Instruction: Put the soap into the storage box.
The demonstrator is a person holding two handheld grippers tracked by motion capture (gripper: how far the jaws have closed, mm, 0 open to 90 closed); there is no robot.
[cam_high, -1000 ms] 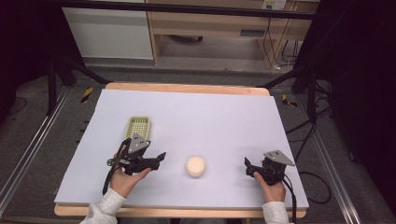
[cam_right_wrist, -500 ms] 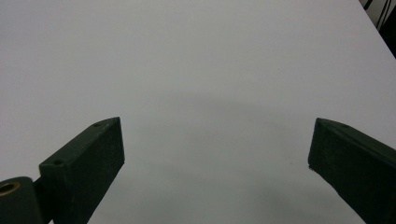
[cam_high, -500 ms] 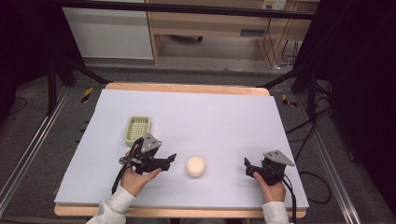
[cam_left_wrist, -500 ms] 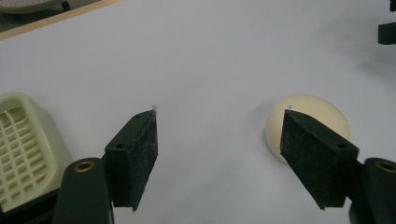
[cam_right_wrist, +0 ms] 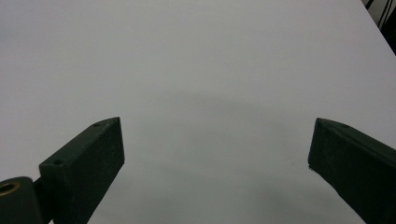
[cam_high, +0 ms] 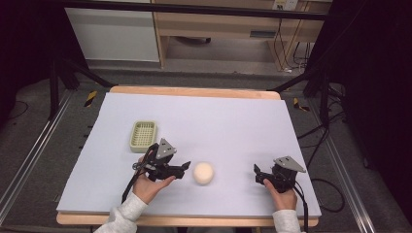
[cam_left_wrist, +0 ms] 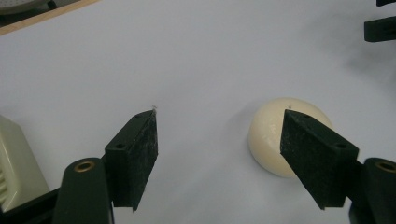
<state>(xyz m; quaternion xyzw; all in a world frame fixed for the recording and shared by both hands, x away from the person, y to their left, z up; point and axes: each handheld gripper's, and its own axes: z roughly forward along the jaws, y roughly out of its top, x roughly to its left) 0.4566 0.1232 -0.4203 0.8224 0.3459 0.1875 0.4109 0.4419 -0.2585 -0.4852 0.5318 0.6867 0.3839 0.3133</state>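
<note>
A cream ball (cam_high: 203,173) lies on the white table sheet (cam_high: 218,121), near the front. My left gripper (cam_high: 185,168) sits just left of it, jaws open and pointing at it. In the left gripper view the ball (cam_left_wrist: 265,136) rests just ahead of the open left gripper (cam_left_wrist: 219,116), partly behind the right-hand jaw, with nothing between the pads. My right gripper (cam_high: 257,173) rests at the front right, apart from the ball. In its own view the right gripper (cam_right_wrist: 217,123) stands wide open over bare sheet.
A small pale green basket (cam_high: 143,135) stands behind the left hand; its corner (cam_left_wrist: 14,158) shows in the left gripper view. The right gripper's jaws (cam_left_wrist: 380,28) appear far off there. The wooden table edge (cam_high: 194,91) runs along the back.
The left hand has slid right along the table, from beside the basket to just short of the ball. The right hand has kept still.
</note>
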